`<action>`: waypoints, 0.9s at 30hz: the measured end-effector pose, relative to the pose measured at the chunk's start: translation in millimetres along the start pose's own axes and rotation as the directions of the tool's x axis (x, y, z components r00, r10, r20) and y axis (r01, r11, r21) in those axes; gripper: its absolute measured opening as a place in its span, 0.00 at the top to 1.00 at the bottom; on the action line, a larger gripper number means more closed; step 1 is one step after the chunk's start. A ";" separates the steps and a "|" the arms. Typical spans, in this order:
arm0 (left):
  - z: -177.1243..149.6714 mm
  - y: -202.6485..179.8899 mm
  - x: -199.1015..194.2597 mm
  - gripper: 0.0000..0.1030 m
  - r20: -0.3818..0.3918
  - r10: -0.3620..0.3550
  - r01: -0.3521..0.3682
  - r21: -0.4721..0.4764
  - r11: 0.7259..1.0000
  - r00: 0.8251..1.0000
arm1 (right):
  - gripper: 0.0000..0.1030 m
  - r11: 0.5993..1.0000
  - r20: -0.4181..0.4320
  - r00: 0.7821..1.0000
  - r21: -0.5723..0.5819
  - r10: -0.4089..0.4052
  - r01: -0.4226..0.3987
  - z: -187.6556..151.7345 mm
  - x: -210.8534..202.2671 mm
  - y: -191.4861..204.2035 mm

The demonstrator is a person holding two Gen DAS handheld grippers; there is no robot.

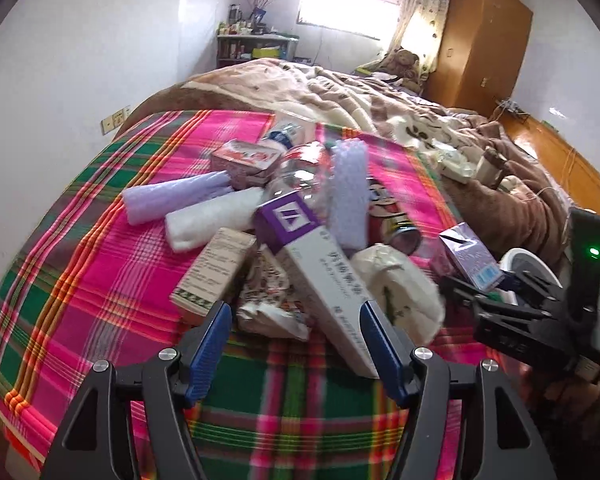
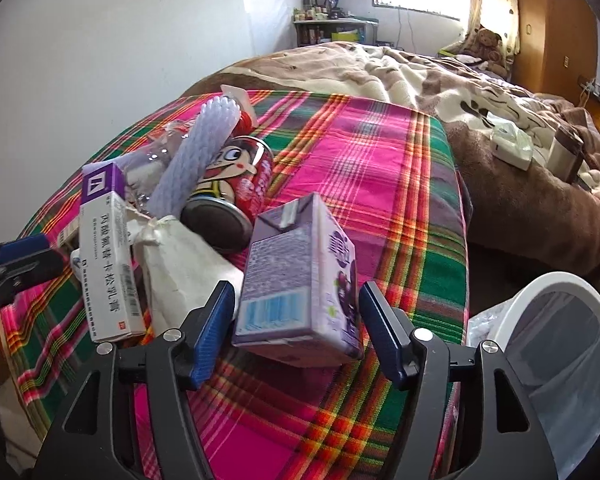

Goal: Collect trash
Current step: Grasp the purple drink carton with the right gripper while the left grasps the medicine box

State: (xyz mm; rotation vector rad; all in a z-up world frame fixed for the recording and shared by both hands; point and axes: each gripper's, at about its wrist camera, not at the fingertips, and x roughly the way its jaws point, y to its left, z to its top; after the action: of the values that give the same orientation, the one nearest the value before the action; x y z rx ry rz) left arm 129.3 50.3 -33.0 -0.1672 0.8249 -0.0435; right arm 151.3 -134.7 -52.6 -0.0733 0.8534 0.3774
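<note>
A heap of trash lies on the plaid bedspread (image 1: 80,280): a long white and purple box (image 1: 328,280), a tan carton (image 1: 216,272), crumpled paper (image 1: 400,292), a red can (image 1: 392,220), foam sleeves (image 1: 348,196) and a clear bottle (image 1: 296,176). My left gripper (image 1: 296,320) stands open over the heap's near edge, with the long box's end beside its right finger. A purple drink carton (image 2: 300,280) rests tilted on the bedspread between the fingers of my right gripper (image 2: 298,308). A gap shows on each side of the carton, so that gripper is open.
A white bin (image 2: 560,320) with a plastic liner stands just off the bed's right edge. A brown blanket (image 2: 520,200) with small items covers the bed beyond. A wooden wardrobe (image 1: 484,40) and a cluttered shelf (image 1: 256,44) line the far wall.
</note>
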 end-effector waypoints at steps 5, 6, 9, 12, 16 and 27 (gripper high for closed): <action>-0.3 -26.3 7.7 0.35 0.009 -0.018 0.018 0.004 1.000 1.000 | 0.38 0.999 0.007 1.000 0.034 0.005 -0.006 -2.0 -3.3 -5.0; 0.0 -27.3 13.6 0.35 0.012 -0.006 0.006 -0.016 1.000 1.000 | 0.42 0.999 0.010 1.000 0.033 0.000 0.000 -2.5 -4.1 -4.8; -1.6 -25.1 27.1 0.36 -0.004 0.025 -0.025 -0.065 0.998 1.000 | 0.58 0.999 0.022 1.000 0.031 -0.011 0.010 -4.5 -8.1 -4.9; 0.0 -29.0 30.7 0.36 0.018 0.109 -0.108 -0.052 0.993 0.994 | 0.58 0.999 0.041 0.999 0.042 -0.012 0.010 -6.2 -13.0 -6.4; 5.5 -29.7 40.9 0.36 -0.001 0.166 -0.166 -0.050 0.985 0.986 | 0.59 0.998 0.046 0.999 0.058 0.017 -0.020 -7.8 -15.2 -7.1; 8.1 -45.4 60.6 0.41 -0.005 0.221 -0.221 0.032 0.975 0.975 | 0.59 0.998 0.063 0.998 0.067 0.017 -0.022 -12.6 -23.9 -5.8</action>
State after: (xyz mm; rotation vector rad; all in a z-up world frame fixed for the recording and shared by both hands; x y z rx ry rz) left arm 177.5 0.4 -64.2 -0.0453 0.8469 0.1523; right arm 130.1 -149.8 -43.6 0.0091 0.8048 0.3672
